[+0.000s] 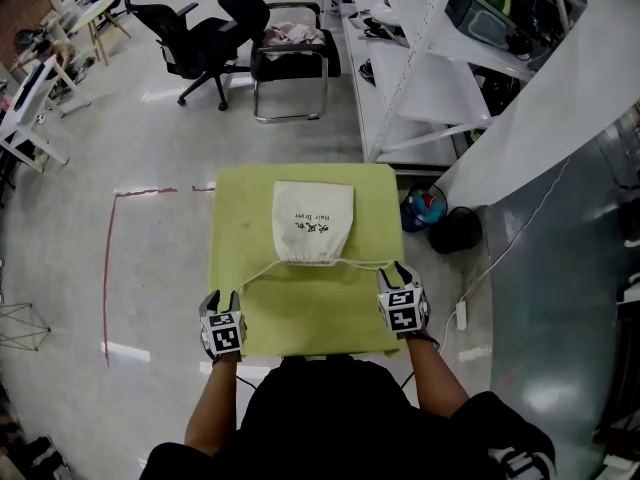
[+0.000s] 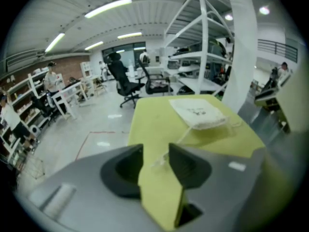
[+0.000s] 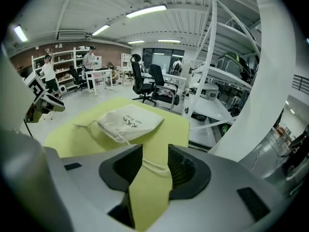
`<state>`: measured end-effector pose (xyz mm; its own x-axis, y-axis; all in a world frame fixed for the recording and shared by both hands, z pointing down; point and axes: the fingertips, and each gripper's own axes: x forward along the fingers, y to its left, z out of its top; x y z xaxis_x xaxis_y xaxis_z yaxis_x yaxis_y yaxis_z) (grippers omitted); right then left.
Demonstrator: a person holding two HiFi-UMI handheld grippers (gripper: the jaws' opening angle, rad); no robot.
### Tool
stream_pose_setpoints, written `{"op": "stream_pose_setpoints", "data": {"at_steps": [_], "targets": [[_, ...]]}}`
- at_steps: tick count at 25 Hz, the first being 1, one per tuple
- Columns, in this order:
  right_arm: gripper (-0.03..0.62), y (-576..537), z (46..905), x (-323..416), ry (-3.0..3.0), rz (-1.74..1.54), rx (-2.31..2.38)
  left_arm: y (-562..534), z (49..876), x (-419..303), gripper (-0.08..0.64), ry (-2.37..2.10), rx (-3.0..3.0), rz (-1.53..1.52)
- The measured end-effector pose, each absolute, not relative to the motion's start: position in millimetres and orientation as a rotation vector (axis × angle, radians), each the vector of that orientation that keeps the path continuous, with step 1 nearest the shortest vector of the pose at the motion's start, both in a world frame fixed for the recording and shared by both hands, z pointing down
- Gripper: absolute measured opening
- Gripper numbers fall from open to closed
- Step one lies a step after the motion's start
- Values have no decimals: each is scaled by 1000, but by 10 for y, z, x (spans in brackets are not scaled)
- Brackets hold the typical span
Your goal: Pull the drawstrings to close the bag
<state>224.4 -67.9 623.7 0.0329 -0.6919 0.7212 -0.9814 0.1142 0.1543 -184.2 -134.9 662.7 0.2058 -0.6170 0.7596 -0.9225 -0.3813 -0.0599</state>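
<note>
Two thin white drawstrings (image 1: 262, 268) are stretched out sideways from the gathered mouth of a small cream cloth bag (image 1: 312, 223). The bag is laid flat in the middle of a yellow-green square worktop (image 1: 300, 313) (its printed side up). The fingers of the left gripper (image 1: 222, 296) are held apart, with one string end lying between them. The fingers of the right gripper (image 1: 397, 271) are held apart too, and the other string is seen across their gap.

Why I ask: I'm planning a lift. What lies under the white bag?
The white bag lies flat on the yellow-green table, its drawstrings trailing sideways on it. The patch directly beneath the bag is covered, so nothing else there can be confirmed.
</note>
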Motion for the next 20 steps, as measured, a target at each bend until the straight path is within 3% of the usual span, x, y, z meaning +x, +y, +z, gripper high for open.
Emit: {"op": "stream_pose_setpoints", "data": {"at_steps": [5, 9, 20], "targets": [[146, -558, 6280, 2133, -1744, 557, 1629, -1207, 6669, -1835, 167, -1403, 2082, 1004], [102, -651, 6059, 2013, -1784, 482, 1654, -1308, 6470, -1693, 161, -1413, 2136, 943], [20, -1104, 4896, 1775, -1976, 186, 1832, -1750, 5071, -969, 73, -1459, 2449, 570]]}}
